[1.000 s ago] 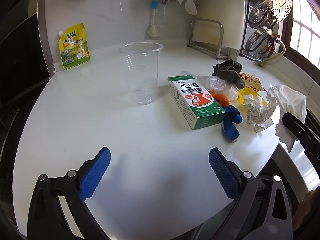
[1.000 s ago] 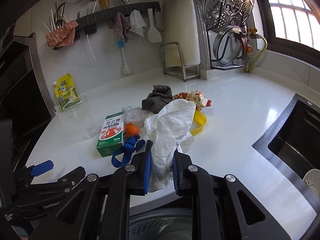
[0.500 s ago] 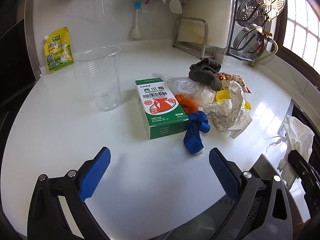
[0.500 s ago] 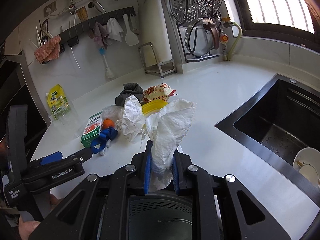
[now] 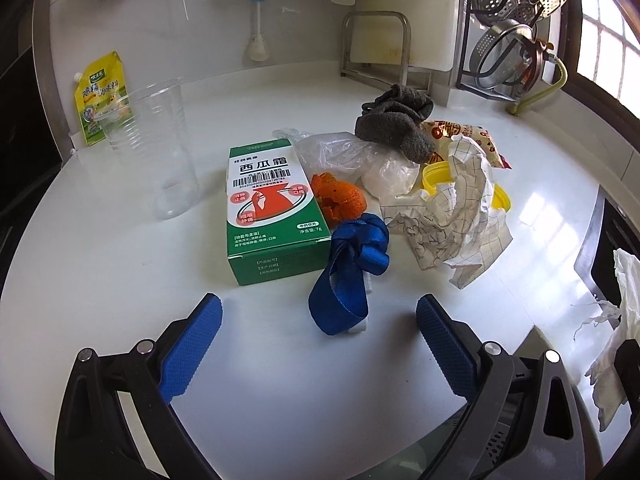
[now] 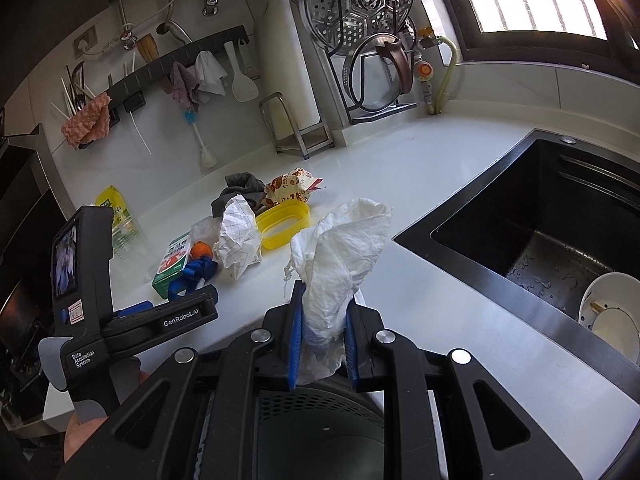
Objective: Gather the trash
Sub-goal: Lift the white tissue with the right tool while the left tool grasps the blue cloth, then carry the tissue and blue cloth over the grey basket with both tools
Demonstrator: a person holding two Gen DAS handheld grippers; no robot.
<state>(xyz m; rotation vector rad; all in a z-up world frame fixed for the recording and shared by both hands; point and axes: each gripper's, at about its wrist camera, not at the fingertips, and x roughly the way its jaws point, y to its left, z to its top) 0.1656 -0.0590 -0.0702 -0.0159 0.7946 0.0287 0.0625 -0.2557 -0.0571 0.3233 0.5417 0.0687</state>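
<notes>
— Right tool [image 6: 321,330] is pinching a crumpled white tissue [image 6: 340,248] between its blue pads; I see the paper standing up out of the jaws, above a dark perforated bin [image 6: 320,432] at the worktop's [image 6: 400,168] edge.

— And your left tool?

— Left tool [image 5: 319,334] is spread wide with nothing between its pads. It hangs over the white worktop, facing the trash pile: a blue strap [image 5: 348,276] nearest, a green box [image 5: 269,208] beside it, orange peel [image 5: 338,198], checked crumpled paper [image 5: 452,220], a yellow lid [image 5: 500,198], a clear bag [image 5: 352,154], a grey cloth [image 5: 396,124], a snack wrapper [image 5: 464,134].

— Anything apart from the pile?

— A clear plastic cup [image 5: 154,148] stands upright left of the box.
</notes>
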